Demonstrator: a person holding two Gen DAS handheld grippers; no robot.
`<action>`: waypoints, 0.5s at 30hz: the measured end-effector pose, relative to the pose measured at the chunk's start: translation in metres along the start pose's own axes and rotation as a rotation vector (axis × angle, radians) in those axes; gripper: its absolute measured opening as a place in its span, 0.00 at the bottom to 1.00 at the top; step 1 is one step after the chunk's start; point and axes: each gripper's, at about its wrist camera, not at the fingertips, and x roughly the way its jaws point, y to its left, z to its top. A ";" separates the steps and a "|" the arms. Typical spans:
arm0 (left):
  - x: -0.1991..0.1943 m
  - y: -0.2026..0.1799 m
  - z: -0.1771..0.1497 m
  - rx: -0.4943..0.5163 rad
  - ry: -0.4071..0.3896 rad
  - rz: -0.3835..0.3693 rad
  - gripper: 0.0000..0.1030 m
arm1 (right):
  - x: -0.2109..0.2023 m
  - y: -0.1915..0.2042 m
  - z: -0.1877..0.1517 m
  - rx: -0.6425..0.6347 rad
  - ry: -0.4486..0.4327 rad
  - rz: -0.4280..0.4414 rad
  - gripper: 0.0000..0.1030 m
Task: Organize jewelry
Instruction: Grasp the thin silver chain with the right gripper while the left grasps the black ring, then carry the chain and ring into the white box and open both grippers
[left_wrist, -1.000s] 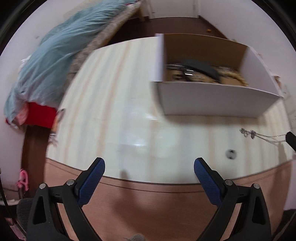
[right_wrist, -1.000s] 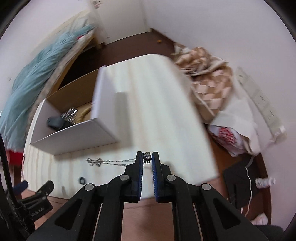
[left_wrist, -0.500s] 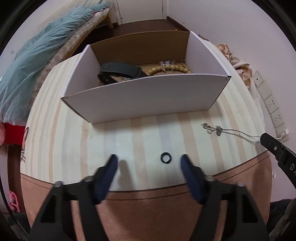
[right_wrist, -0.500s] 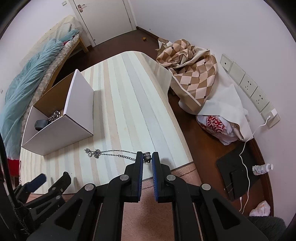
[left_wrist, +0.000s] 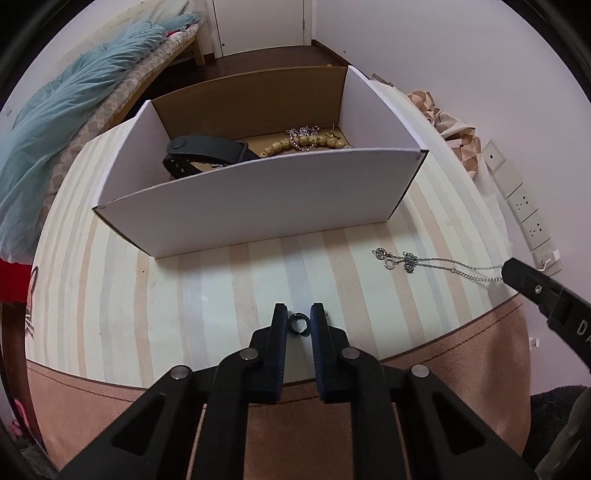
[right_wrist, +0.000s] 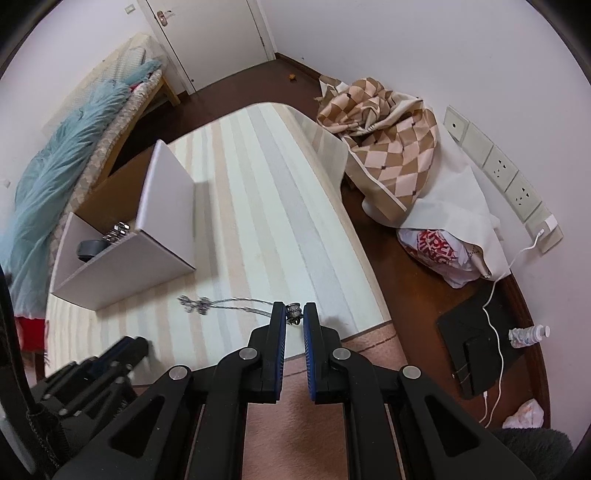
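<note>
Currently, the left gripper (left_wrist: 299, 322), at lower centre of the left wrist view, has its jaws drawn in on either side of a small black ring (left_wrist: 297, 322) that lies on the striped table (left_wrist: 207, 295) near its front edge; both pads sit at the ring's sides, pinching it. The right gripper (right_wrist: 294, 318), at lower centre of the right wrist view, is pressed together on the clasp end of a silver chain necklace (right_wrist: 221, 304), whose length trails leftward across the table to a cluster of small rings. In the left wrist view the same gripper enters from the right edge, showing the white letters "DA"; the rest is cut off. A white cardboard box (left_wrist: 258, 199), open at the top, stands at frame centre and holds a black wristband (left_wrist: 207, 149), a beaded bracelet (left_wrist: 295, 142) and a silver chain. At right in the right wrist view, a plastic bag (right_wrist: 439, 251) on the floor carries red lettering, too crumpled to read.
</note>
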 end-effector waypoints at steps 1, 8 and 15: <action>-0.005 0.002 0.001 -0.006 -0.003 -0.012 0.09 | -0.006 0.004 0.002 -0.003 -0.003 0.021 0.10; -0.055 0.033 0.025 -0.069 -0.020 -0.126 0.09 | -0.052 0.041 0.024 -0.073 -0.020 0.190 0.10; -0.114 0.067 0.067 -0.081 -0.104 -0.140 0.09 | -0.108 0.078 0.063 -0.119 -0.087 0.315 0.10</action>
